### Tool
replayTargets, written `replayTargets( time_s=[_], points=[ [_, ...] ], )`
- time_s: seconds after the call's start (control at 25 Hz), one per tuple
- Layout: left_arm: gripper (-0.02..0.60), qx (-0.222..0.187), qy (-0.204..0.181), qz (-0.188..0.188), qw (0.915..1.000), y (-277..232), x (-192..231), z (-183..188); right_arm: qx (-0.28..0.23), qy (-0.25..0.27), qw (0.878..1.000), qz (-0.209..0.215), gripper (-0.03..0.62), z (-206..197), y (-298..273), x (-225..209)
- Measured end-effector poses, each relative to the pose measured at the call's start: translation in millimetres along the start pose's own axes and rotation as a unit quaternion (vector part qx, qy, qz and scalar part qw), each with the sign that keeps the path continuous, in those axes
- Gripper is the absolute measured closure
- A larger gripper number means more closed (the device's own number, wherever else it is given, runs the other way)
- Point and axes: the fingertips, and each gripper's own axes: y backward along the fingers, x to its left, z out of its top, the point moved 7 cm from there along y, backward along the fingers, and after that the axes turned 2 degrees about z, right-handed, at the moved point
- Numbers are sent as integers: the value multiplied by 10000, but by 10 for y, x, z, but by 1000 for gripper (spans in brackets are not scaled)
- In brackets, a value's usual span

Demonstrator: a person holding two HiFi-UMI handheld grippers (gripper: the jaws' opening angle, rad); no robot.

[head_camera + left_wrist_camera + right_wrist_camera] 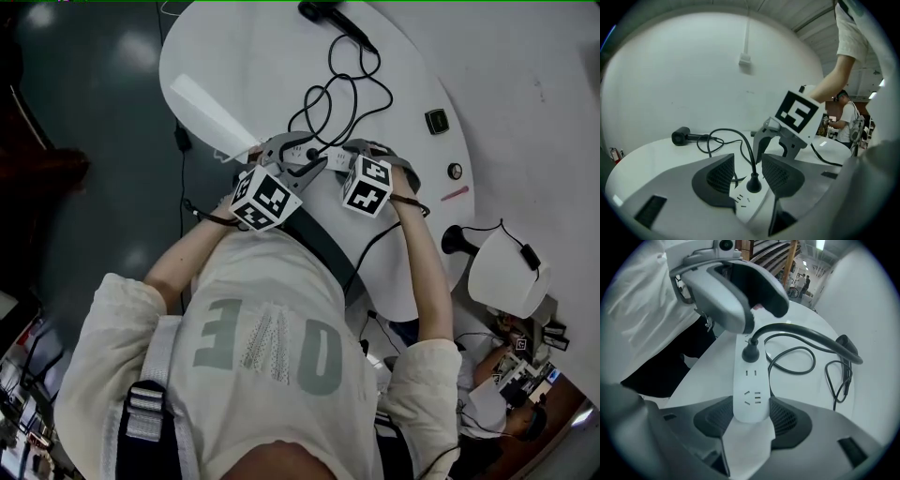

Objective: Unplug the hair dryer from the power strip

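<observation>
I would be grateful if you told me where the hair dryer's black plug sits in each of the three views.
Head view: the plug is just above the picture's centre.
Left gripper view: the plug is low centre, between the open jaws, touching neither.
Right gripper view: the plug is mid-picture, beyond the jaws.
Shared landmark: the white power strip that it is plugged into shows in all three.
</observation>
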Motion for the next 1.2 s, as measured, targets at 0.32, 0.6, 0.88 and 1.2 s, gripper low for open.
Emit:
replayTargets(
  time_s=[0.32, 0.6, 0.88, 1.2],
  points=[
    [472, 534, -510, -86, 9972, -197, -88, -190, 28, -60, 10000, -30, 349, -1, -3, 12],
    [531, 889, -354, -541, 9939, -262, -94, -172, 87, -47, 9999, -28, 349, 11, -6, 18],
    [535, 838, -268, -659, 9939, -255, -77, -161, 209, -15, 9998, -11, 349, 19, -6, 15],
    [540, 716, 29, -908, 9933, -232, -33, -141, 201, 16, 9998, -28, 349, -1, -13, 33]
  ],
)
